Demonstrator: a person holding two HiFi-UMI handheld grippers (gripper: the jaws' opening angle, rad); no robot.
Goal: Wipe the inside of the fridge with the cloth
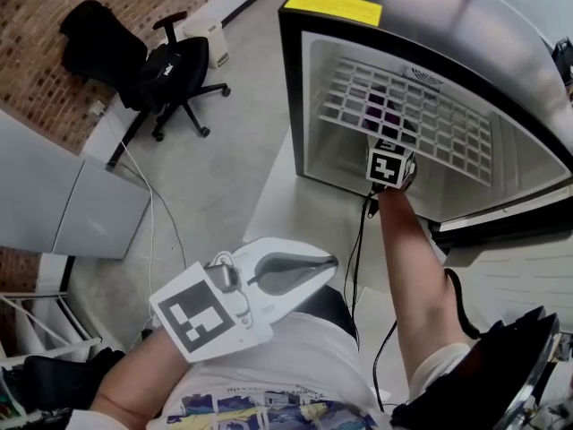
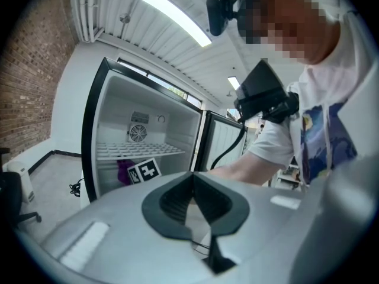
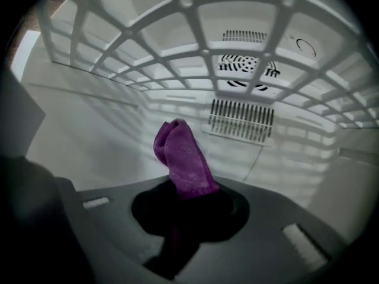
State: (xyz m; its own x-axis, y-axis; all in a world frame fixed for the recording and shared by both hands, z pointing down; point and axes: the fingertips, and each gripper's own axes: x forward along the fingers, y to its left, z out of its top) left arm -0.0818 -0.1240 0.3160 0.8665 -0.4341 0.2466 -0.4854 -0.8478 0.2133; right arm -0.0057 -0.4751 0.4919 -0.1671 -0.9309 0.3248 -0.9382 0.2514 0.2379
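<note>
Here the cloth (image 3: pixel 180 155) is pinched by the right gripper (image 3: pixel 189 203) and held under the shelf (image 3: pixel 204 52) inside the fridge (image 1: pixel 315 141) for wiping, while the left gripper (image 2: pixel 193 174) is held outside, pressed together and empty.

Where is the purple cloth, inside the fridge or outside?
Inside. The right gripper clamps the purple cloth under the white wire shelf, close to the back-wall vent of the fridge.

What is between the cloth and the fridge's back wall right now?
Nothing visible. The right gripper holds the purple cloth inside the fridge, and no object shows between it and the vented back wall. The wire shelf runs overhead, above that path, not across it.
</note>
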